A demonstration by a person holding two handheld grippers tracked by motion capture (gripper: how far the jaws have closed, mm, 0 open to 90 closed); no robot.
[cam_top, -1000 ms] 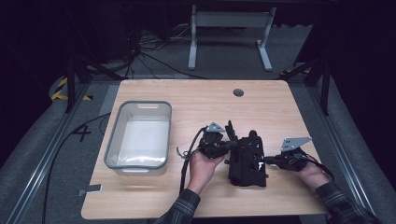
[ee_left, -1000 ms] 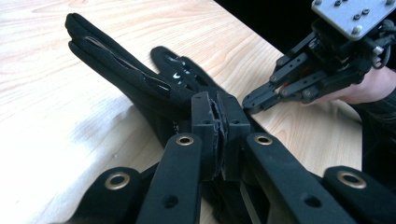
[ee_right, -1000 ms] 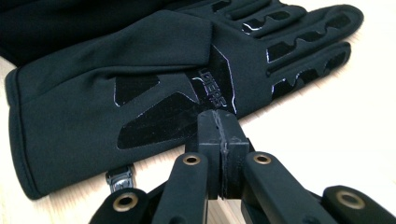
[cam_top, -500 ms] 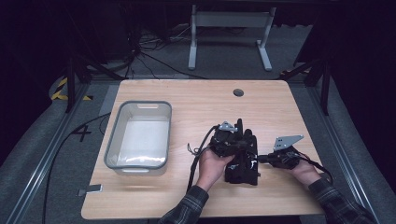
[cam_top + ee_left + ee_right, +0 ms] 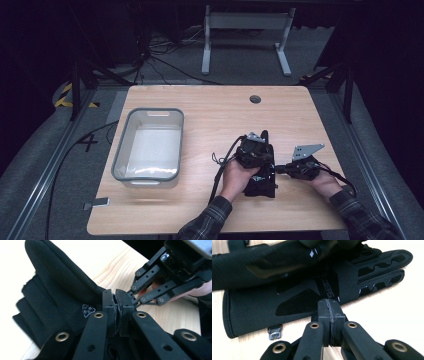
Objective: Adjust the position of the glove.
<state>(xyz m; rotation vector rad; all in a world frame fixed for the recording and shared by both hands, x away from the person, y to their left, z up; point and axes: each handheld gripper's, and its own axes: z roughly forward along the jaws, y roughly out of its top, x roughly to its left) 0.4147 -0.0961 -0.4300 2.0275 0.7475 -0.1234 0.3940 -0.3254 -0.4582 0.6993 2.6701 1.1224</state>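
A pair of black gloves (image 5: 263, 187) lies on the wooden table (image 5: 210, 120), right of centre. One glove (image 5: 294, 300) lies flat, palm print up. The other glove (image 5: 57, 290) is folded up, and its fabric runs into my left gripper (image 5: 116, 303), which is shut on it. In the high view the left gripper (image 5: 269, 164) hangs over the gloves. My right gripper (image 5: 329, 306) is shut, its tips at the flat glove's near edge; from above the right gripper (image 5: 280, 169) points left and nearly meets the left one. Seen from the left, the right gripper (image 5: 132, 295) comes in beside my jaws.
A clear plastic tub (image 5: 118, 156) stands on the table's left half. A round cable hole (image 5: 255, 99) sits near the far edge. A small metal clip (image 5: 274, 333) lies by the glove's cuff. A metal stand (image 5: 245, 35) rises behind the table.
My left hand has moved to the right, over the gloves and close to the right gripper's tips. The right gripper has hardly shifted.
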